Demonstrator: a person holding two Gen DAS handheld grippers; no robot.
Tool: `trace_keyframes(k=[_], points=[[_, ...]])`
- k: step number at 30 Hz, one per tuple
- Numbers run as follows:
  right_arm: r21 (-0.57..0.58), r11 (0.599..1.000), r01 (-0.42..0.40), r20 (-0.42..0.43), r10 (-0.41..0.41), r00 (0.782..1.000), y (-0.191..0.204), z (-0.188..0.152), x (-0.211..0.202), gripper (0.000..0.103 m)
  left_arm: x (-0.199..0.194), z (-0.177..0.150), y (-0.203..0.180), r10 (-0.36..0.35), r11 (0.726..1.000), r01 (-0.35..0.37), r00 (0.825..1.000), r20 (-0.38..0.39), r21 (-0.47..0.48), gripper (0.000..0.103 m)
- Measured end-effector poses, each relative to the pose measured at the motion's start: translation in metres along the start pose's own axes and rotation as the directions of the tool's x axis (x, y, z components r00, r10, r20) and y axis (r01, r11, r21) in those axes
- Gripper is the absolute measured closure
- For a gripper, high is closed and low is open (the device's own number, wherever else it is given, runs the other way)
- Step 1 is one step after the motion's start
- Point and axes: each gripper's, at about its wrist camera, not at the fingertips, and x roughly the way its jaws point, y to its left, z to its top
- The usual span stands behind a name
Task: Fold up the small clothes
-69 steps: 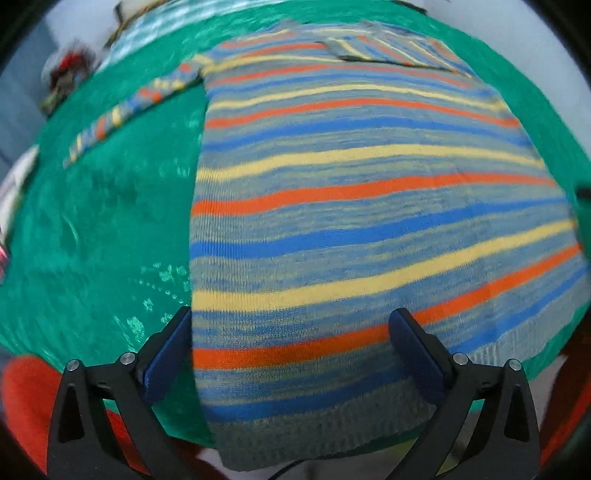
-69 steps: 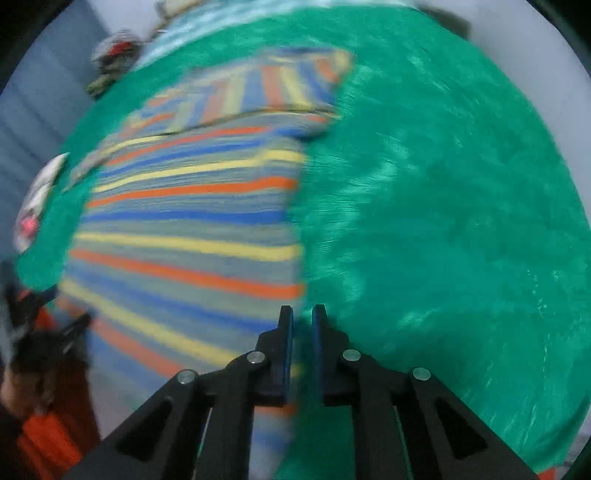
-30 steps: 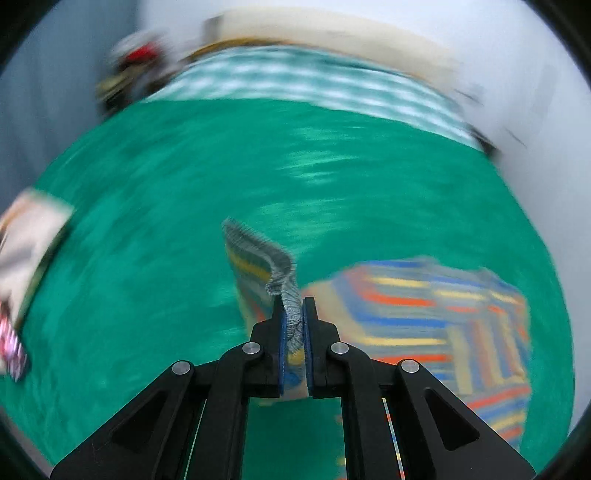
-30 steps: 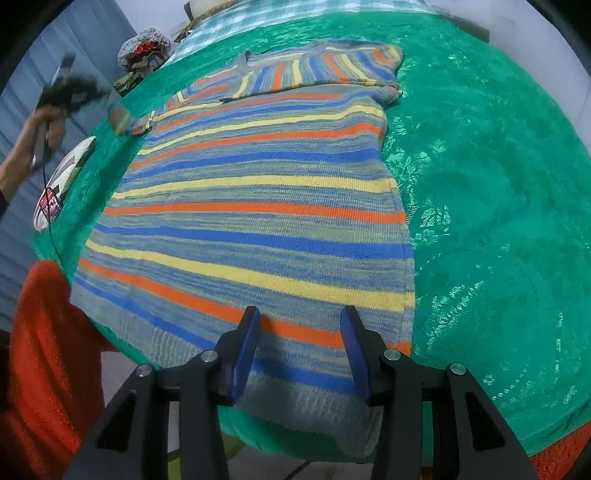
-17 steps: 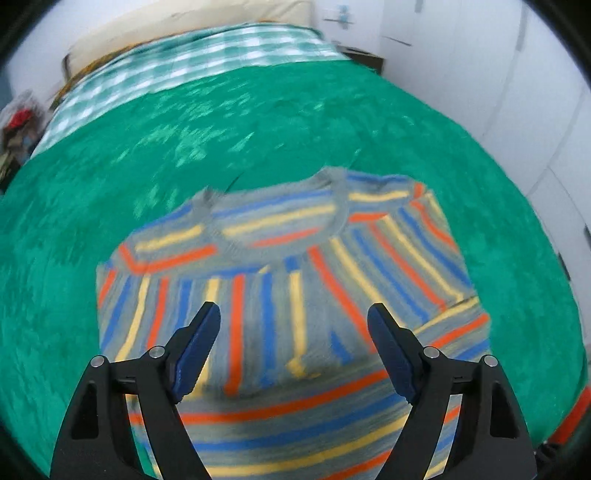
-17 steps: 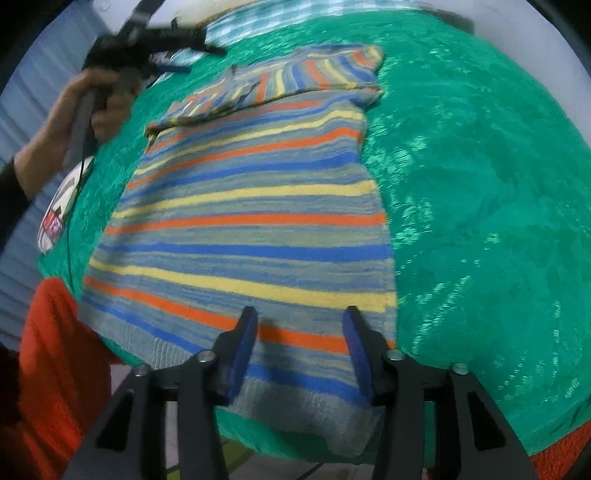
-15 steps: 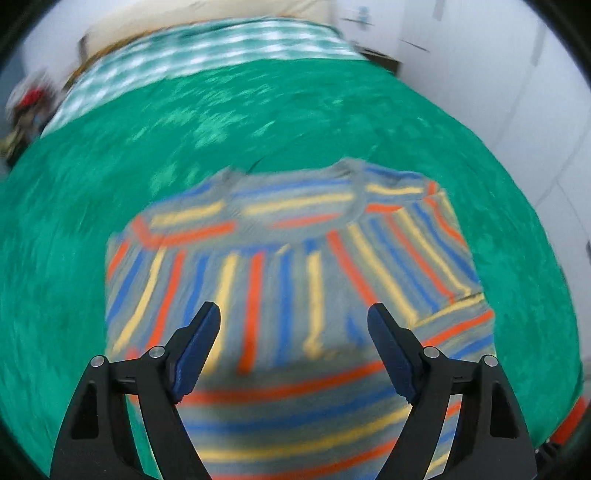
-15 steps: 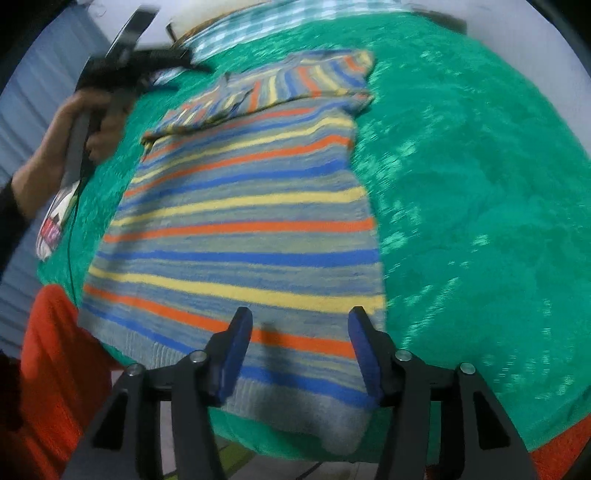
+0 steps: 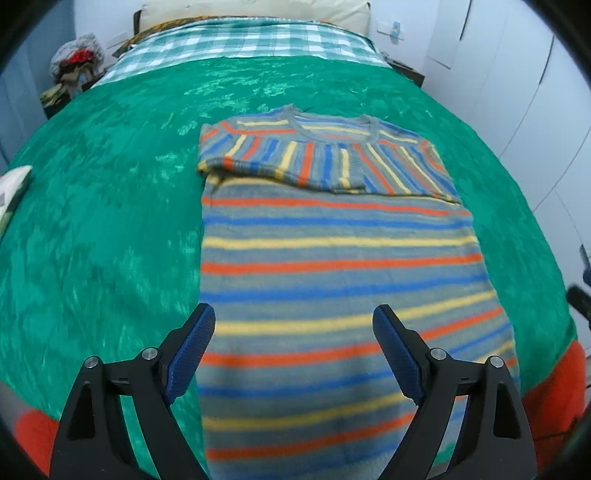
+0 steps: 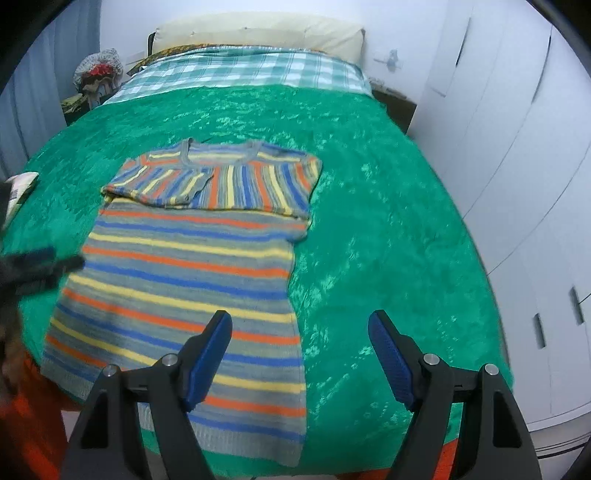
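1. The striped sweater [image 9: 332, 266] lies flat on the green blanket [image 9: 110, 221], its hem at the near edge of the bed, its neckline toward the checked sheet [image 9: 243, 40] and pillow [image 10: 258, 33].
2. Both sleeves are folded inward across the chest, forming a band of upright stripes [image 10: 236, 184] below the collar.
3. Nothing lies on the sweater; a pale flat item [image 9: 11, 188] rests at the blanket's left edge, and a pile of clutter [image 10: 98, 74] sits beside the bed's far left corner.
4. Only the right wrist view shows the white wardrobe doors [image 10: 517, 166] fully, and the left gripper as a dark blur [image 10: 37, 266] beside the sweater.
5. The left gripper [image 9: 293, 350] has just been opening; its jaws stand wide above the lower sweater, gripping nothing.
6. The right gripper [image 10: 299, 350] has also just been opening, wide and empty, straddling the sweater's right edge from above.
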Motion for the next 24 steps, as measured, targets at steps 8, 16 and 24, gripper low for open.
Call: trace_keyframes(k=[8,16,24], points=[[-0.009,0.999,0.037,0.022,-0.037,0.999,0.010,0.005,-0.017,0.027,-0.027,-0.006,-0.020,0.015,0.999,-0.017,0.999,0.032,0.037,0.014],[-0.010,0.999,0.049,0.037,-0.049,0.998,0.011,0.003,-0.028,0.027,-0.037,-0.007,-0.027,0.044,0.997,-0.046,0.998,0.046,0.056,0.013],[-0.006,0.999,0.045,0.030,-0.045,0.999,0.009,0.003,-0.027,0.027,-0.031,-0.012,-0.025,0.069,0.995,-0.071,0.997,0.031,0.070,0.007]])
